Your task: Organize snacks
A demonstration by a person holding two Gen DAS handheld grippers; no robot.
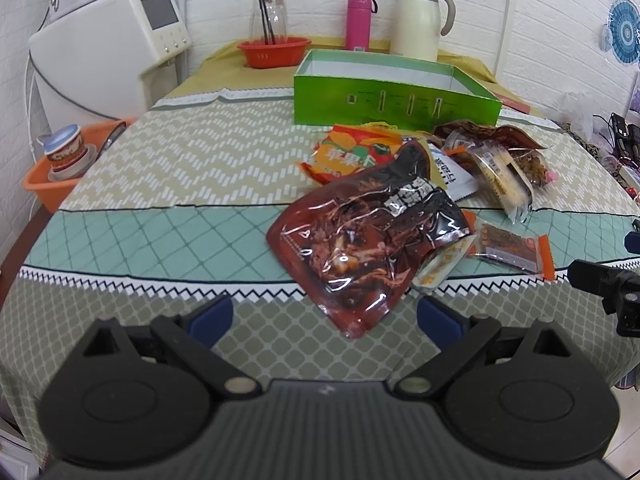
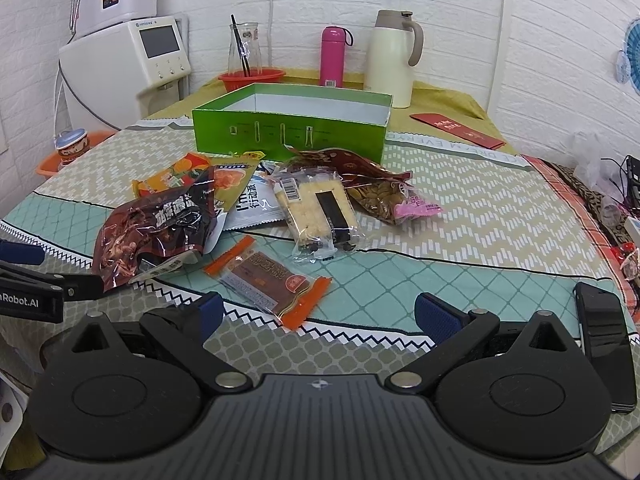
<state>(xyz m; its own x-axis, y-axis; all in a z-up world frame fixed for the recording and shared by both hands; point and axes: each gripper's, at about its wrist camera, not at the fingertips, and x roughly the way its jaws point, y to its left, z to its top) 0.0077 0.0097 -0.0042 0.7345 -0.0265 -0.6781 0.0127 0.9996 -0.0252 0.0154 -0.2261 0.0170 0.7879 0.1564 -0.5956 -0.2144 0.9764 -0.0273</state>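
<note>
A pile of snack packs lies on the patterned tablecloth before an empty green box (image 1: 394, 106) (image 2: 288, 132). Nearest is a dark red pouch (image 1: 372, 236) (image 2: 156, 228). Beside it lie an orange-ended bar (image 1: 512, 246) (image 2: 268, 280), a clear cracker pack (image 1: 502, 178) (image 2: 320, 212), an orange chip bag (image 1: 352, 152) (image 2: 172, 176) and a brown nut bag (image 2: 376, 188). My left gripper (image 1: 326, 318) is open and empty just short of the red pouch. My right gripper (image 2: 318, 314) is open and empty just short of the orange-ended bar.
Behind the box stand a pink bottle (image 1: 360, 22), a cream thermos jug (image 1: 420, 20), and a glass jar in a red bowl (image 1: 274, 52). A white appliance (image 1: 112, 52) and an orange basket (image 1: 60, 168) are at the left. A black phone (image 2: 604, 340) lies at the right.
</note>
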